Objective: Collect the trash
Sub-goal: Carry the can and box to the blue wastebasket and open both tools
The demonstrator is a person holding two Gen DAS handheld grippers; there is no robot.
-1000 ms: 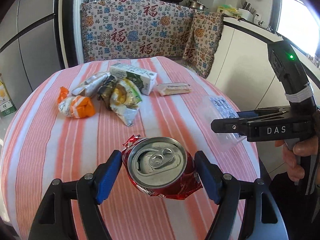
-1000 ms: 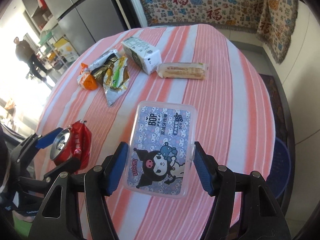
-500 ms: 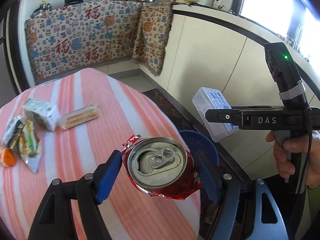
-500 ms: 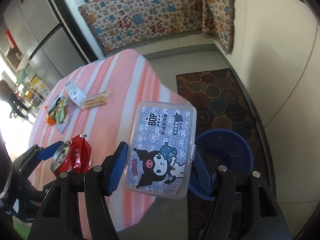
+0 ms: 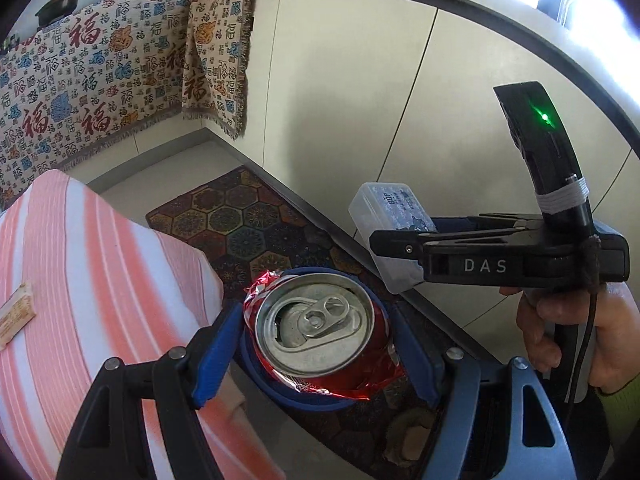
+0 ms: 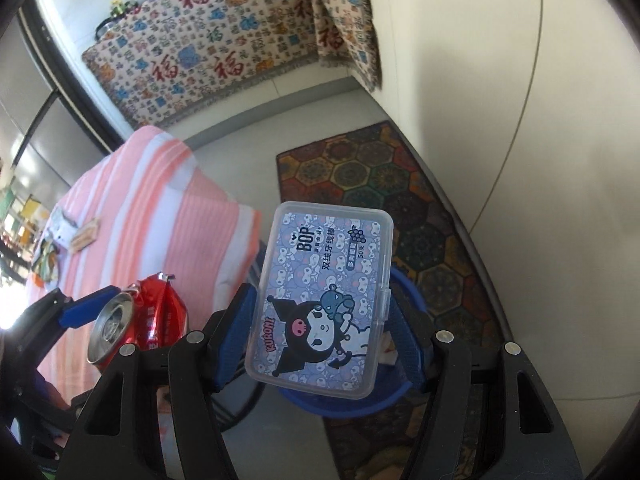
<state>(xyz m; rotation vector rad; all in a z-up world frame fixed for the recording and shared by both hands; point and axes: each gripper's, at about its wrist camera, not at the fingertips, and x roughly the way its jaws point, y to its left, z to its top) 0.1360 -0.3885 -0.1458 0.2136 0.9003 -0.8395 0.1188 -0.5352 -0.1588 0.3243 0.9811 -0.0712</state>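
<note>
We had the crushed red soda can (image 5: 320,336) pinched between the blue pads of the left gripper (image 5: 316,354), top facing the camera with the pull tab bent into the opening. It hung in the air right over the blue bin (image 5: 320,402), whose rim showed around and under the can. The bin stood on the patterned floor mat (image 5: 248,224), just beside the hanging edge of the pink-and-white striped tablecloth (image 5: 100,280).

The right gripper (image 6: 320,332) was clamped on the clear plastic floss-pick box (image 6: 324,300), the one with the cartoon character on its label, pads pressing both long sides. That box also sat above the bin (image 6: 360,404), with the blue rim peeking out below and on the right of it. From the left camera we could see the person's hand (image 5: 568,332) wrapped around the right gripper's handle, a green light glowing on top.

Back on the table, a small wrapped snack (image 6: 85,236) and a few other wrappers (image 6: 46,260) lay well apart from both grippers. Behind it all hung the patterned cloth (image 6: 224,36) with red characters.
</note>
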